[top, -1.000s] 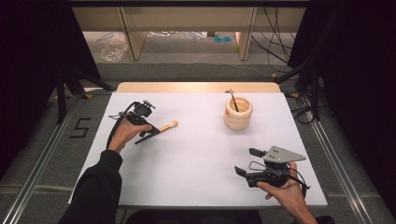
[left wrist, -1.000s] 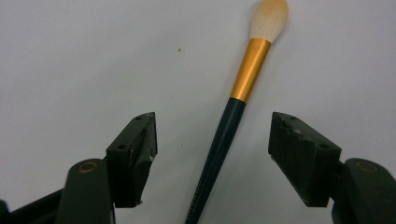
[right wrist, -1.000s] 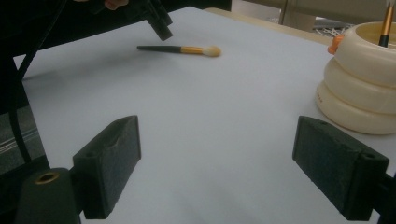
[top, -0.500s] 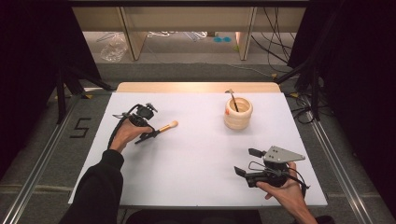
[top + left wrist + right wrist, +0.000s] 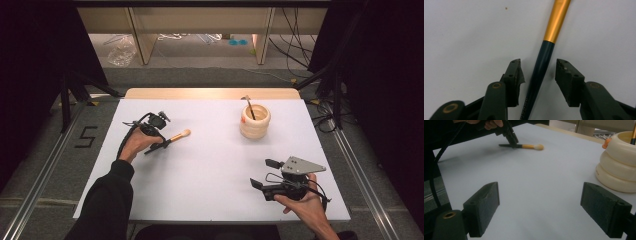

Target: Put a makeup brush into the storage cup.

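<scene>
**Closing on the brush handle at the left of the desk**

Lying on the white desk (image 5: 210, 165) toward its left side: a makeup brush (image 5: 172, 139), dark handle nearest the person, gold ferrule next, pale bristle tip pointing toward the middle of the desk. Straddling the dark handle: the left hand-held gripper (image 5: 161, 144), gripped by the left hand (image 5: 134, 145), a black sleeve (image 5: 107, 200) trailing back toward the bottom edge. Jaws just closing in on the handle, as seen in the left gripper view: the brush (image 5: 541, 65) running up between them, a sliver of white desk showing on either side, one pad close beside the handle, the other farther off, neither pressing yet. Brush resting flat on the desk, not lifted.

Standing farther right and toward the back of the desk: a cream ribbed holder (image 5: 255, 121), upright, with a thin dark-handled tool (image 5: 249, 107) leaning inside it.

Resting near the front right corner: the right hand-held gripper (image 5: 265, 174), held low by the right hand (image 5: 302, 202), jaws spread wide with nothing between them, pointing leftward across the desk, well apart from the holder and the brush.
</scene>
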`<state>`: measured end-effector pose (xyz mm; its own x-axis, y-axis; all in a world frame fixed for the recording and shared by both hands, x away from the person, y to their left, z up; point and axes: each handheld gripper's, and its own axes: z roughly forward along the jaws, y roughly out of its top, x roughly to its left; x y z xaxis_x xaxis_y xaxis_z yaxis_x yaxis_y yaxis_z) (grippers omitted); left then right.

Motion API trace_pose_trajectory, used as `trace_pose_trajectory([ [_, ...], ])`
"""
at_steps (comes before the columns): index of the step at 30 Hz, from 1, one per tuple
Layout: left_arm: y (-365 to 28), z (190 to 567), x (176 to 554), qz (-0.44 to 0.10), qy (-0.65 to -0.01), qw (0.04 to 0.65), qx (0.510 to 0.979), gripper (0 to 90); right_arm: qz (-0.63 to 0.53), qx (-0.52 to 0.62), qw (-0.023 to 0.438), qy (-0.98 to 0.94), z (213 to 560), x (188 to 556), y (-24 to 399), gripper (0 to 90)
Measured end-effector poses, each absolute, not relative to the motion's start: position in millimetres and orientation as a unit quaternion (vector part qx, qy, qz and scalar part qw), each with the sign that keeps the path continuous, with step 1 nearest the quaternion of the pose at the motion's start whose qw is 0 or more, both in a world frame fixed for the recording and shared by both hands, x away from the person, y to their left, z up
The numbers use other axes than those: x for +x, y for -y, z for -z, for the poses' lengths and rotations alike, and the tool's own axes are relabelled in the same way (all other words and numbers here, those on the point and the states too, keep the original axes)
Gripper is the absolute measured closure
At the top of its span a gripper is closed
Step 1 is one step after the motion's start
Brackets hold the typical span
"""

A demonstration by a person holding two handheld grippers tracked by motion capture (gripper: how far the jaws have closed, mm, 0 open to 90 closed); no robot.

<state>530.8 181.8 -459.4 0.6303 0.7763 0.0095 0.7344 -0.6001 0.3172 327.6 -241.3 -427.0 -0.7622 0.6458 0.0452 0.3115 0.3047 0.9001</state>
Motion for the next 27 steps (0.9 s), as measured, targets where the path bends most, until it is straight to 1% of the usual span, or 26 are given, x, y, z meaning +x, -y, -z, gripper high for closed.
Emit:
trace_pose_trajectory([
  [2, -181.3, 458.1, 531.2, -0.072, -0.425, 0.134, 0.892, 59.0, -0.503, 0.305, 0.167, -0.791, 426.6, 326.9, 241.3, 16.6],
  [6, -182.2, 453.9, 535.1, -0.068, -0.419, 0.137, 0.895, 63.7, -0.508, 0.302, 0.167, -0.789, 426.9, 327.4, 240.9, 16.6],
  [7, -182.2, 454.0, 535.7, -0.066, -0.418, 0.135, 0.896, 64.3, -0.507, 0.302, 0.166, -0.790, 426.7, 327.4, 241.2, 16.6],
  [8, -180.4, 454.7, 534.5, -0.060, -0.434, 0.138, 0.888, 64.8, -0.507, 0.302, 0.166, -0.790, 426.6, 327.3, 241.2, 16.6],
  [9, -180.4, 455.2, 535.0, -0.057, -0.433, 0.137, 0.889, 65.3, -0.507, 0.302, 0.165, -0.790, 426.6, 327.2, 241.2, 16.6],
  [10, -181.9, 455.2, 537.1, -0.061, -0.416, 0.131, 0.898, 65.6, -0.507, 0.303, 0.165, -0.790, 426.5, 327.1, 241.3, 16.6],
  [12, -179.8, 457.9, 535.6, -0.051, -0.426, 0.128, 0.894, 66.0, -0.507, 0.302, 0.165, -0.790, 426.5, 327.3, 241.3, 16.6],
  [14, -179.4, 459.4, 536.5, -0.051, -0.418, 0.124, 0.899, 66.9, -0.507, 0.302, 0.165, -0.790, 426.6, 327.3, 241.2, 16.6],
  [17, -178.9, 460.6, 536.9, -0.045, -0.428, 0.123, 0.894, 68.8, -0.507, 0.302, 0.165, -0.791, 426.6, 327.2, 241.1, 16.6],
  [18, -180.8, 459.9, 539.0, -0.049, -0.414, 0.120, 0.901, 69.4, -0.507, 0.301, 0.164, -0.791, 426.5, 327.1, 241.0, 16.6],
  [19, -181.4, 460.5, 539.5, -0.048, -0.412, 0.123, 0.901, 70.4, -0.507, 0.301, 0.164, -0.791, 426.5, 327.1, 241.0, 16.6],
  [20, -180.4, 460.5, 537.5, -0.041, -0.429, 0.124, 0.894, 71.3, -0.507, 0.301, 0.164, -0.791, 426.6, 327.1, 241.0, 16.6],
  [21, -180.5, 460.7, 537.6, -0.040, -0.432, 0.127, 0.892, 71.9, -0.507, 0.301, 0.164, -0.791, 426.6, 327.2, 241.0, 16.6],
  [27, -182.3, 460.5, 539.5, -0.035, -0.430, 0.123, 0.894, 77.3, -0.509, 0.302, 0.164, -0.789, 426.5, 326.7, 240.4, 16.7],
])
